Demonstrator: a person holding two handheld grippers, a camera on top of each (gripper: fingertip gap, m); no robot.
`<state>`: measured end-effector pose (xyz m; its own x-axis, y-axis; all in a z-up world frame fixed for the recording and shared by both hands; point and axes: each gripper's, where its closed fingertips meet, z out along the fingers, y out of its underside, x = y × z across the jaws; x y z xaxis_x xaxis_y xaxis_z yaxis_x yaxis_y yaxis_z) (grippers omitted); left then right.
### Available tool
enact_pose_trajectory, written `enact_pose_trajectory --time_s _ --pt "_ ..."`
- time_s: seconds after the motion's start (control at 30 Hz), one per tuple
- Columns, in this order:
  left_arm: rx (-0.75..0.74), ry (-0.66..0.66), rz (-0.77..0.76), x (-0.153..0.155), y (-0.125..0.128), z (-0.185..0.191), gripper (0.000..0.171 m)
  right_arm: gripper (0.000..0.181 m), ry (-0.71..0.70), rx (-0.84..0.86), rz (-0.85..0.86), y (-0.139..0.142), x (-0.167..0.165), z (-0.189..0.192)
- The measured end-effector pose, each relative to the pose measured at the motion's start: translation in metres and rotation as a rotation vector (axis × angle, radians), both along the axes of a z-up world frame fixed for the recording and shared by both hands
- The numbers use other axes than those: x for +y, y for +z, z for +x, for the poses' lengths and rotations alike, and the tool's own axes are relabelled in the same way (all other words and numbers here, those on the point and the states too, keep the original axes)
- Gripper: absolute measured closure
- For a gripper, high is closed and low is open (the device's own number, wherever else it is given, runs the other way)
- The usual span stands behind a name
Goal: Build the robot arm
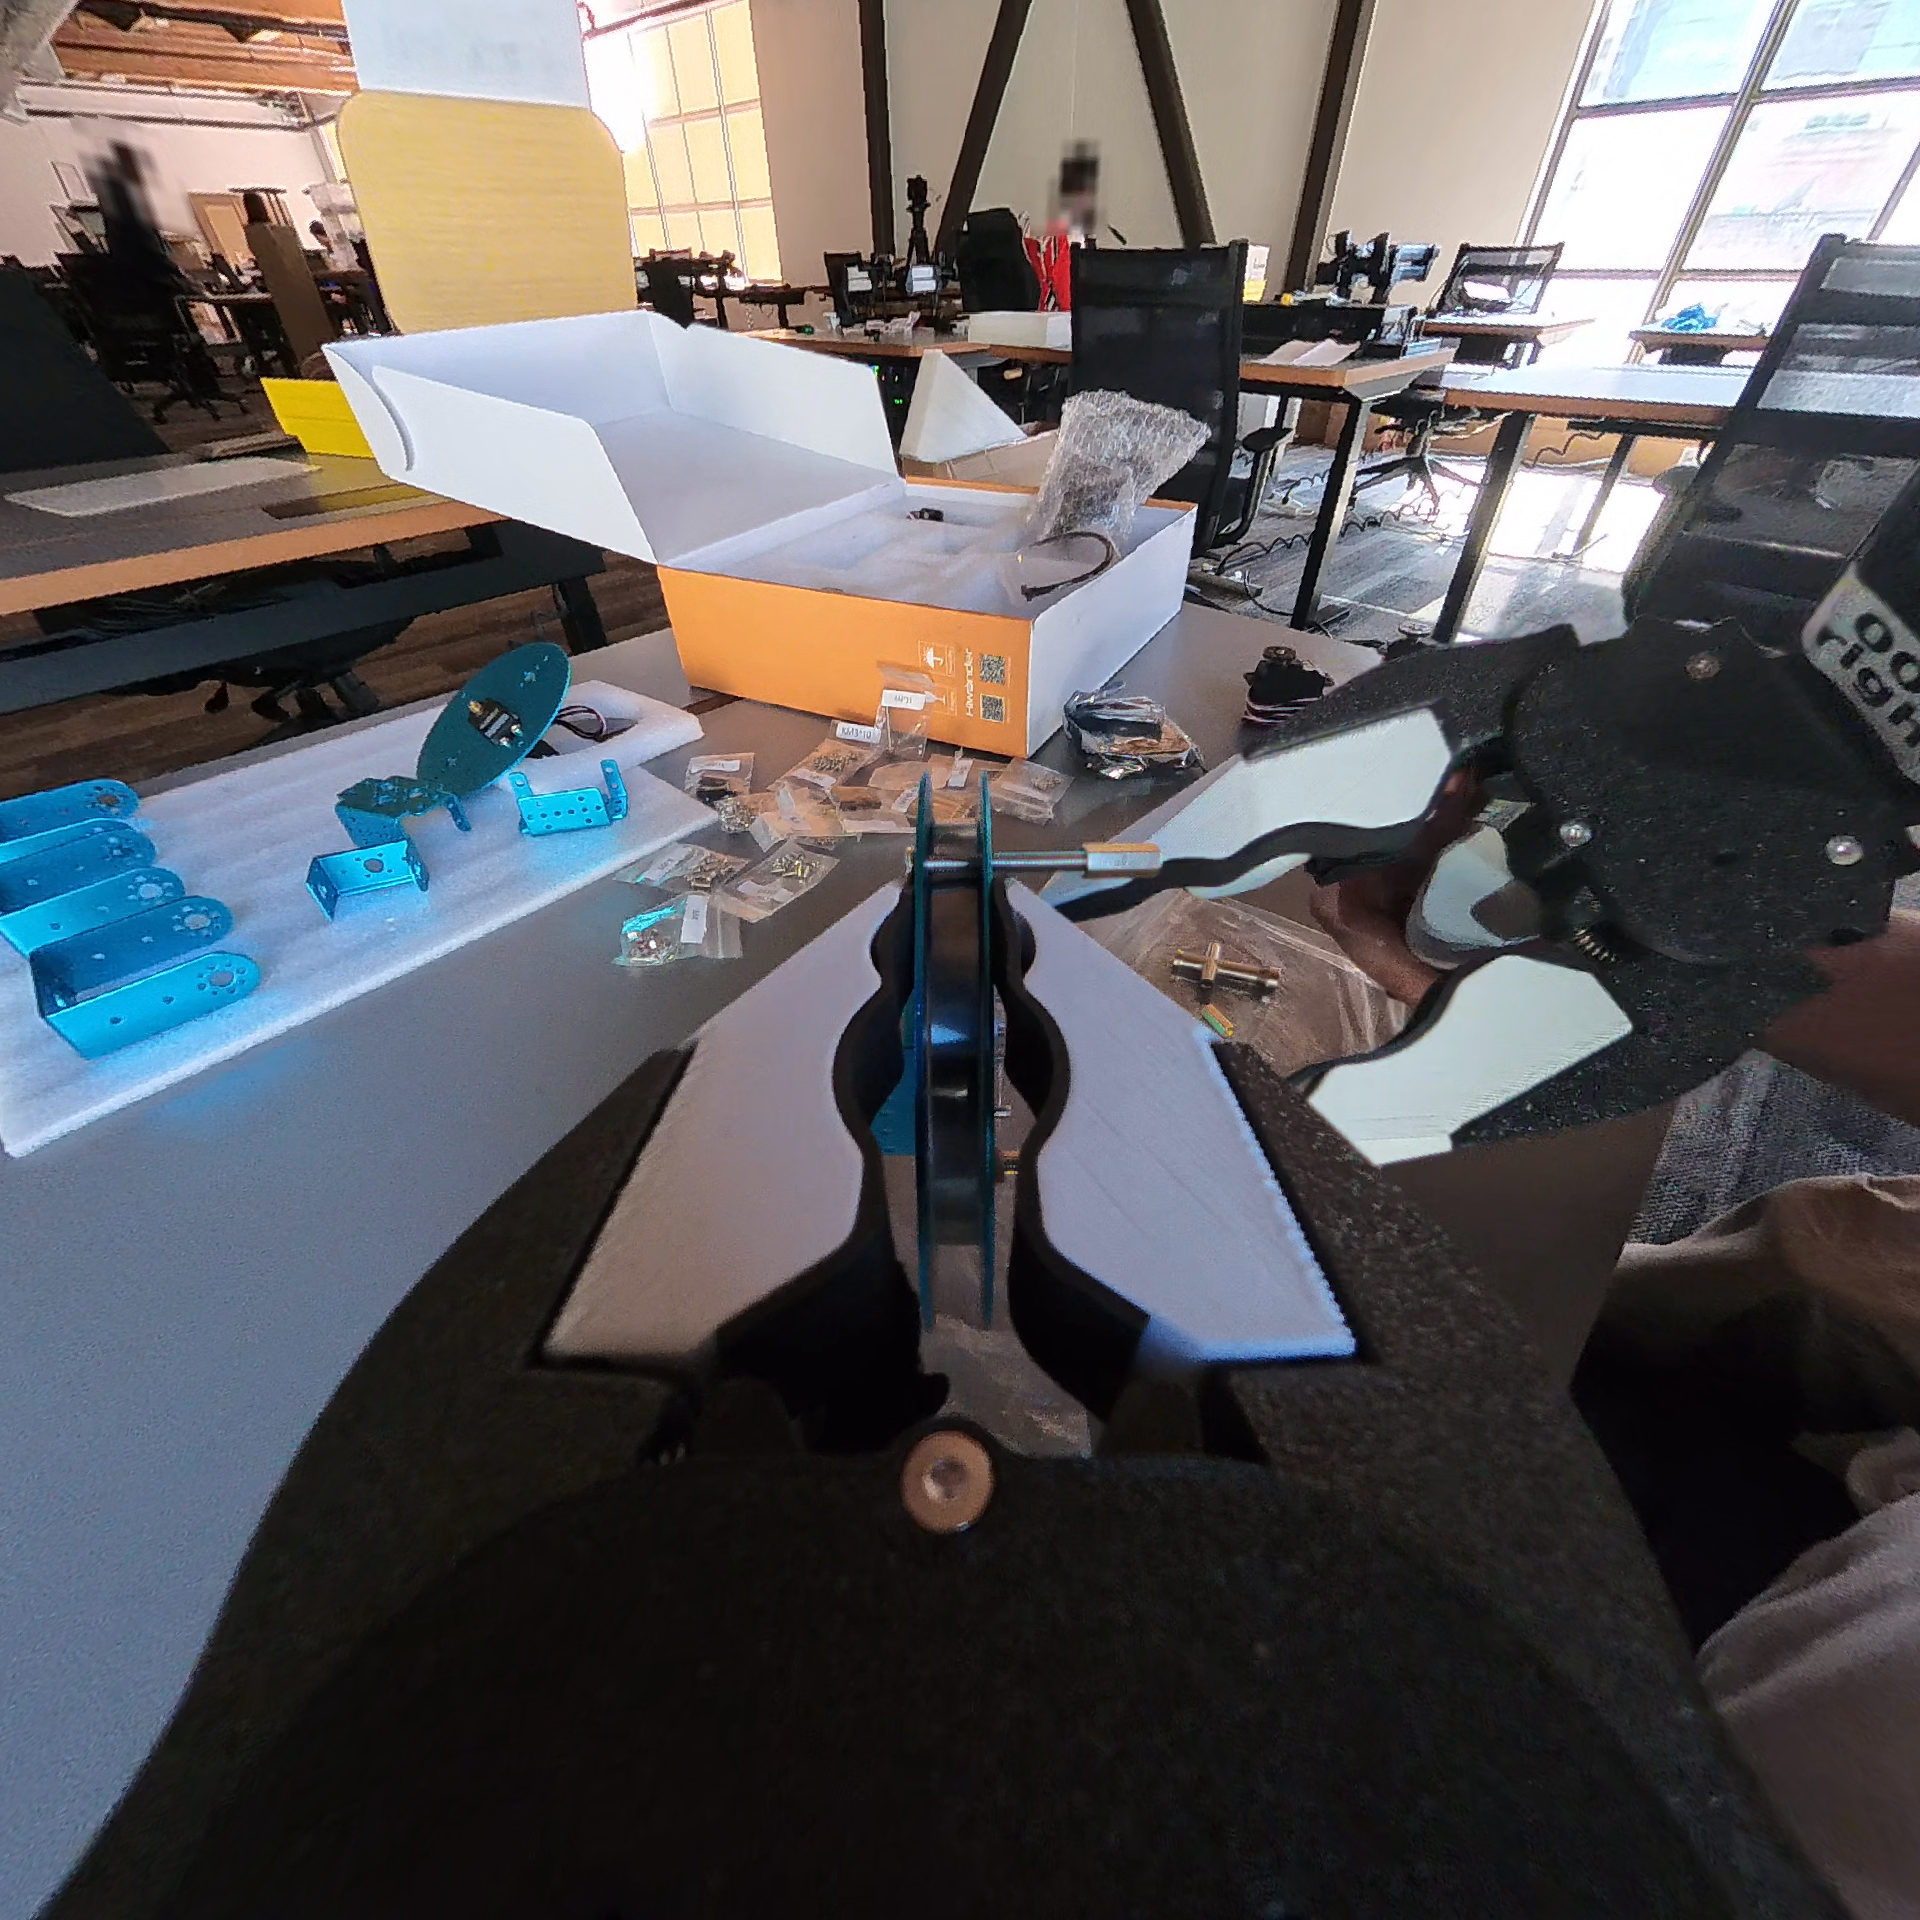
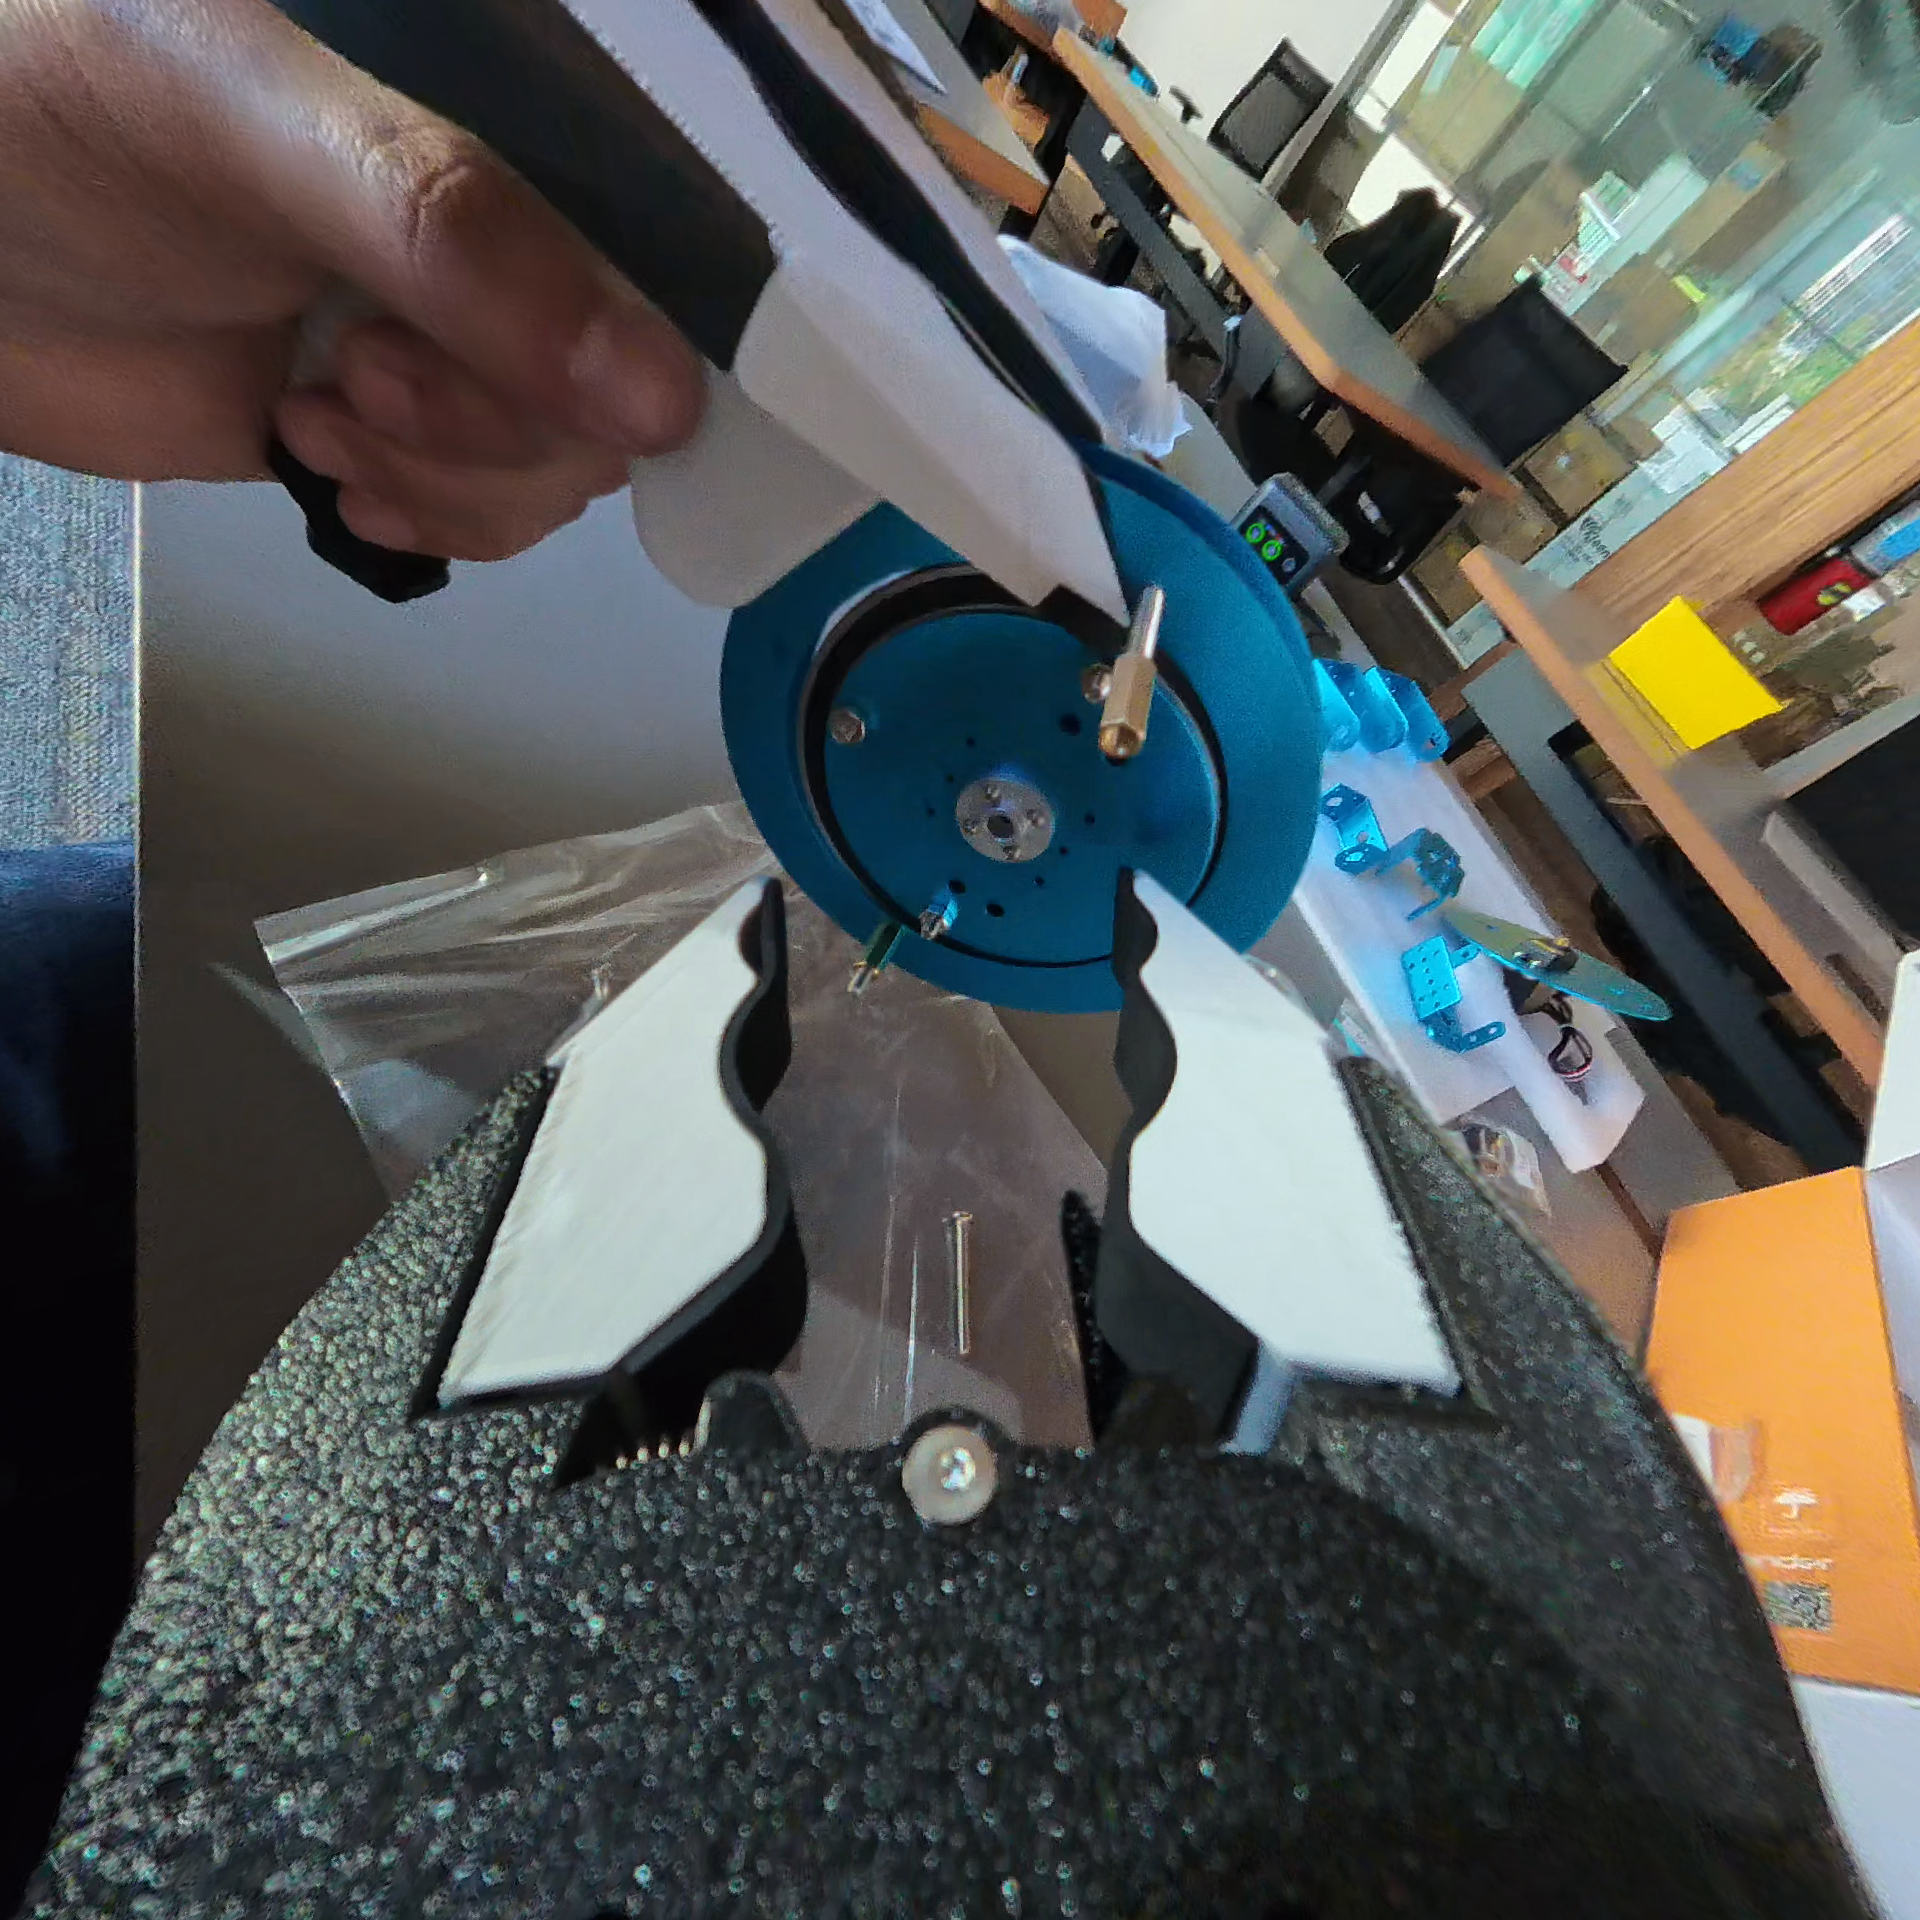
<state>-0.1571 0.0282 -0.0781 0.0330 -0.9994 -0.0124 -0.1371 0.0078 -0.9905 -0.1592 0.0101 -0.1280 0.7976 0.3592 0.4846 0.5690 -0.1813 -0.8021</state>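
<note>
My left gripper (image 1: 951,925) clamps the blue disc pair (image 1: 953,1039) edge-on — steadying it — while my right gripper (image 2: 945,904) gapes, its fingertip nudging the brass post (image 2: 1130,686) at one o'clock.

My left gripper (image 1: 951,914) is clamped tight, fingers pressed against both faces of what it grips, pointing toward 12 o'clock in its wrist view. My left hand (image 2: 312,301) wraps its handle, at 10 o'clock in the right wrist view. My right gripper (image 2: 951,894) has its jaws spread wide, nothing between them; it enters the left view from 3 o'clock.
</note>
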Motion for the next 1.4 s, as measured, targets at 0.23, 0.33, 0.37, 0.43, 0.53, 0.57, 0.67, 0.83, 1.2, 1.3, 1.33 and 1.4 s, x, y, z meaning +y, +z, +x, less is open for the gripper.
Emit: enact_pose_trajectory --time_s 0.23,0.33,0.37,0.43,0.53,0.57,0.67,0.83,1.2,1.3,1.33,1.4 --pt "0.001 0.000 -0.015 0.000 -0.001 0.000 0.160 0.119 0.036 -0.013 0.096 0.027 -0.005 -0.016" --pt "-0.015 -0.006 -0.022 -0.001 0.003 -0.001 0.160 0.117 0.003 -0.017 0.032 0.001 0.000 -0.005" --pt "-0.013 -0.004 -0.019 -0.001 0.003 -0.001 0.160 0.117 0.002 -0.018 0.048 0.006 -0.001 -0.005" --pt "-0.005 0.005 -0.015 0.001 0.002 -0.001 0.160 0.119 0.013 -0.018 0.116 0.029 -0.005 -0.012" --pt "-0.005 0.006 -0.024 0.002 0.001 -0.001 0.160 0.118 0.029 -0.023 0.155 0.041 -0.009 -0.022" --pt "-0.005 0.006 -0.024 0.002 0.001 -0.001 0.160 0.114 0.018 -0.024 0.133 0.031 -0.006 -0.020" --pt "-0.007 0.013 -0.008 0.001 0.001 -0.002 0.160 0.113 -0.024 -0.025 0.048 0.003 0.001 -0.007" --pt "0.011 0.031 0.062 0.002 -0.001 -0.002 0.160 0.132 -0.023 0.006 0.069 0.027 -0.005 -0.008" --pt "0.041 0.043 0.122 -0.004 -0.007 0.000 0.160 0.175 -0.118 -0.026 0.028 0.038 -0.003 0.003" --pt "0.036 0.052 0.158 -0.005 -0.006 -0.002 0.160 0.176 -0.096 0.067 -0.029 0.038 -0.005 0.002" --pt "0.026 0.050 0.167 -0.006 -0.006 -0.003 0.160 0.175 -0.071 0.183 -0.076 0.038 -0.006 0.000" --pt "0.013 0.048 0.179 -0.008 -0.005 -0.004 0.160 0.176 -0.018 0.517 -0.204 0.038 -0.009 -0.004"
